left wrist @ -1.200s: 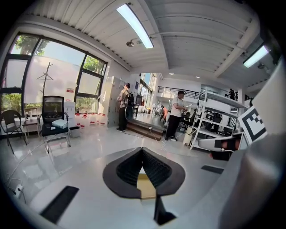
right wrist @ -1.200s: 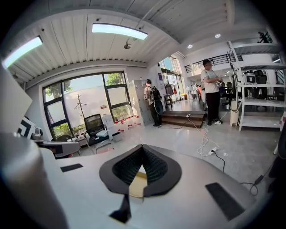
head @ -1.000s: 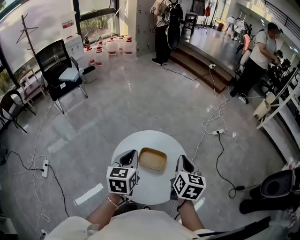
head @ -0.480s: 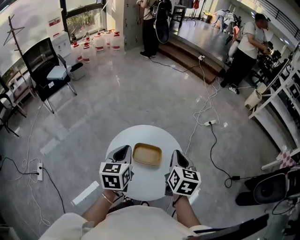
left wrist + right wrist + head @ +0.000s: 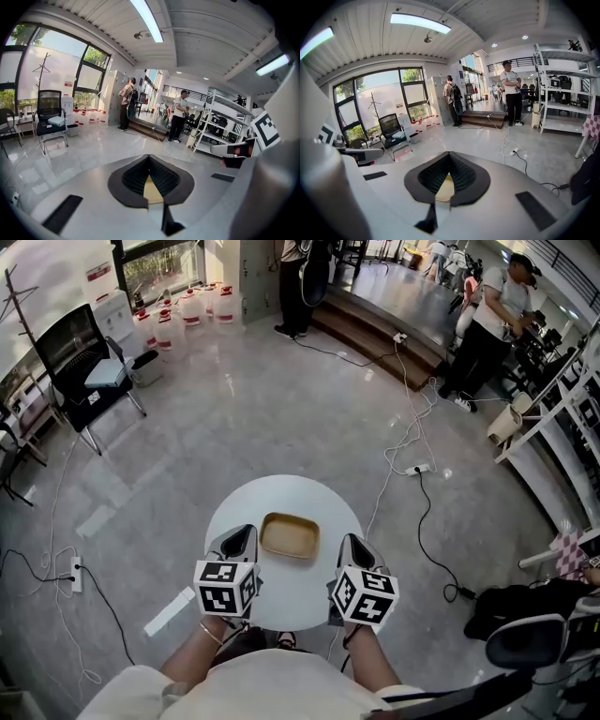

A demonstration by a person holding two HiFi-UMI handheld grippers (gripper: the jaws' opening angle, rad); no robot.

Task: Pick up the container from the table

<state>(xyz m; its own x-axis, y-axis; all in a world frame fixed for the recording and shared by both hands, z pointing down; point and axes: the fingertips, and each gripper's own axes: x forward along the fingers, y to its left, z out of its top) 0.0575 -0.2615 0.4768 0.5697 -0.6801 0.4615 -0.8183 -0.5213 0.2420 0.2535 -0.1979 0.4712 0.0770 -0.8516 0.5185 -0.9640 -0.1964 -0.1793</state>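
Note:
A shallow tan rectangular container (image 5: 290, 535) lies in the middle of a small round white table (image 5: 281, 495). My left gripper (image 5: 246, 532) hovers just left of it with its jaws shut and nothing held. My right gripper (image 5: 345, 542) hovers just right of it, also shut and empty. Neither touches the container. In the left gripper view the dark jaws meet at the left gripper's tips (image 5: 149, 157), and a tan sliver of the container (image 5: 152, 191) shows below them. The right gripper view shows the right gripper (image 5: 449, 153) the same way, with a sliver of the container (image 5: 445, 190) below.
Power cables (image 5: 417, 493) and a power strip (image 5: 73, 575) trail over the glossy floor around the table. A black office chair (image 5: 80, 357) and water jugs (image 5: 192, 306) stand at the far left. People (image 5: 487, 320) stand by steps and shelving (image 5: 558, 399) at the right.
The head view has drifted, so the table sits a little higher and further left in frame. Both grippers keep their places on either side of the container, jaws shut.

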